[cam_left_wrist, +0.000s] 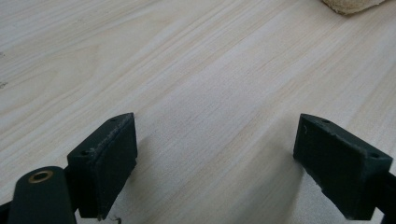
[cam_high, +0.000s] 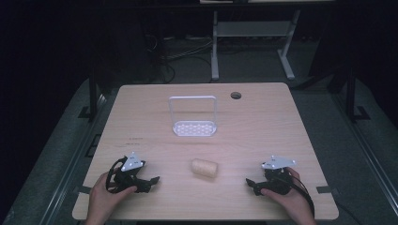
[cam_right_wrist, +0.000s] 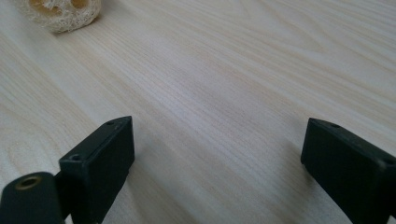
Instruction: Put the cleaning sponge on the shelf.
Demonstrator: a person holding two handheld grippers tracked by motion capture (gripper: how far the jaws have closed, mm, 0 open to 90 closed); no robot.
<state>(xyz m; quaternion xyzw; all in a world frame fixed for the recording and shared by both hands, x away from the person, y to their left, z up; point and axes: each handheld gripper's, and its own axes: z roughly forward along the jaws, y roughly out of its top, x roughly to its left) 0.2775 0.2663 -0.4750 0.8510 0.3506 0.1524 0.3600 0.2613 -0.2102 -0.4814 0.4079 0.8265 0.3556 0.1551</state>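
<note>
High view: both sets of tongs sit low on the wooden bench (cam_high: 141,206), near the bottom of the frame. The left tongs (cam_high: 151,180) are at lower left, the right tongs (cam_high: 251,183) at lower right, each in a hand and pointing inward. Between them, in the lower middle, lies the loofah piece (cam_high: 204,168) on its side, well apart from both. Behind it, mid-frame, stands a white rack (cam_high: 193,117). Left gripper view: jaws spread wide, bare wood between, the loofah piece (cam_left_wrist: 350,4) at the top right edge. Right gripper view: jaws wide too, gripping nothing, loofah piece (cam_right_wrist: 60,14) at upper left.
</note>
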